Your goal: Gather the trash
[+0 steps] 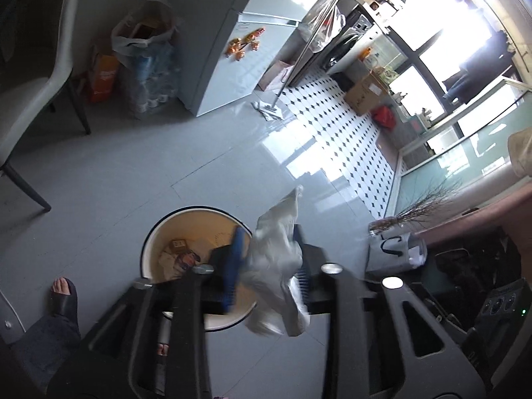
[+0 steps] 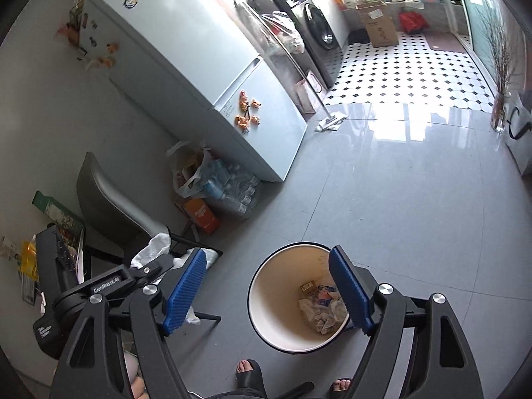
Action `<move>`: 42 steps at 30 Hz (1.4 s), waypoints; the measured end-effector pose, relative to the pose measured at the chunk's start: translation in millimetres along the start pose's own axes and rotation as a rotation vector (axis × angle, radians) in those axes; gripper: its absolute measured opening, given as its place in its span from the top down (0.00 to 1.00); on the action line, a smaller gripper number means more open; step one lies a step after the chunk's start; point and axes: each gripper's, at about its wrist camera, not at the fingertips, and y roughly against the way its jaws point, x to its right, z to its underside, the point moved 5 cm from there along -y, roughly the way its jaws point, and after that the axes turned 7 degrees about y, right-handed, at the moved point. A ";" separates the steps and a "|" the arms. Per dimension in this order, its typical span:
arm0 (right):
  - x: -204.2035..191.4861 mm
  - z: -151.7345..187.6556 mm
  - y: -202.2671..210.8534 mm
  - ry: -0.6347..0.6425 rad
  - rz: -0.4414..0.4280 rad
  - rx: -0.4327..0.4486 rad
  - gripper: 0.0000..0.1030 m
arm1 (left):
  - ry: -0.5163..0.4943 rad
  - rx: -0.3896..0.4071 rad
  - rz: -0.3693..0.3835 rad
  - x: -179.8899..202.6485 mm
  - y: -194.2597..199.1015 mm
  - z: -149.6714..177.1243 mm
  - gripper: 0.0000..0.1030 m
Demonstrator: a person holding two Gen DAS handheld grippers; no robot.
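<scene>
My left gripper (image 1: 266,262) is shut on a crumpled white plastic bag (image 1: 277,259) and holds it above the right rim of a round white trash bin (image 1: 149,232) on the floor. The bin holds crumpled paper and small wrappers (image 1: 179,256). In the right wrist view my right gripper (image 2: 269,286) is open and empty, its blue pads (image 2: 184,287) spread wide above the same bin (image 2: 262,299), with the trash (image 2: 324,306) at its bottom. The left gripper with the white bag (image 2: 156,249) shows at the left there.
A grey chair (image 2: 109,199) stands left of the bin. A fridge (image 2: 199,60), a pack of water bottles (image 2: 232,189) and an orange box (image 2: 202,216) stand beyond. My sandaled feet (image 2: 247,372) are close to the bin. A vase with twigs (image 1: 385,226) stands at the right.
</scene>
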 end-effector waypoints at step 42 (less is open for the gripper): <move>-173.6 47.3 83.2 0.259 -0.134 -0.013 0.07 | 0.151 0.414 -0.053 -113.6 294.6 38.9 0.06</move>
